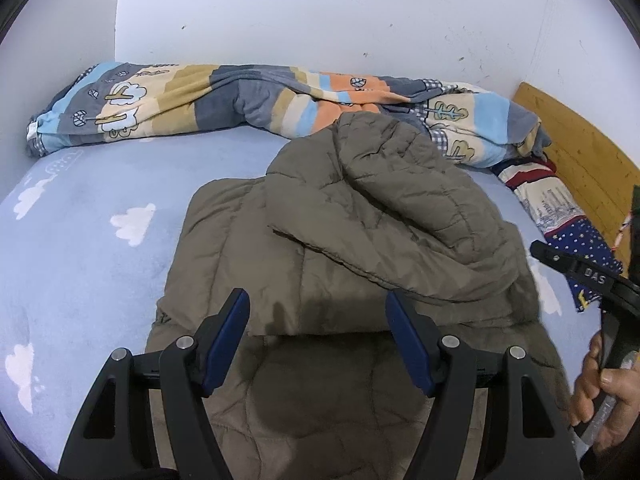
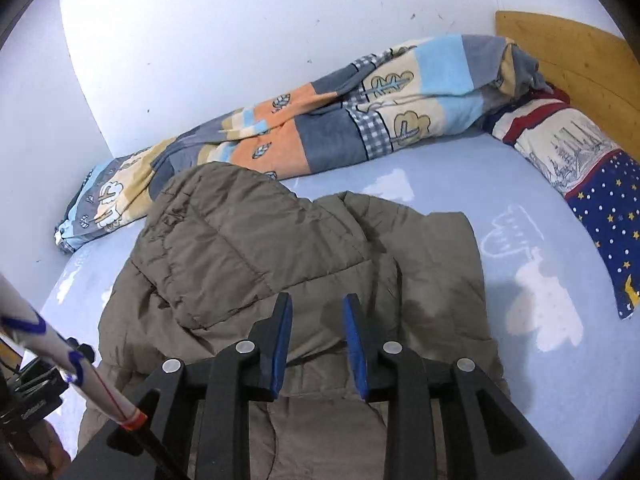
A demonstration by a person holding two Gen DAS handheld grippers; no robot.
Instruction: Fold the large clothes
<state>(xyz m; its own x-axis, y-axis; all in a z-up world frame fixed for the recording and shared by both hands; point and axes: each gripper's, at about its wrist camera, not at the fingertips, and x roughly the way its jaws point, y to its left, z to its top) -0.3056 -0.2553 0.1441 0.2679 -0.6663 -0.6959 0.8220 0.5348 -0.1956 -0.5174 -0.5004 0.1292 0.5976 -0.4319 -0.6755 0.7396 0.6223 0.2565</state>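
An olive quilted jacket lies on the bed, whose sheet is pale blue with white clouds. One padded part of it is folded over the body of the jacket and lies puffed up across the middle; whether it is a sleeve or a side panel is hard to tell through the fisheye lens.

The left hand-held gripper hovers over the near part of the jacket with its blue pads well apart and nothing between them. The right hand-held gripper is over the jacket too, near the folded edge. Its jaws stand a narrow gap apart, free of the fabric, which shows through the gap below.

In the left wrist view, a hand grips the right tool's handle at the right edge.

A striped, patterned blanket lies bunched along the white wall, behind the jacket and just touching its far edge. A pillow with stars and a drawn skyline sits at the wooden headboard, well apart from the jacket.
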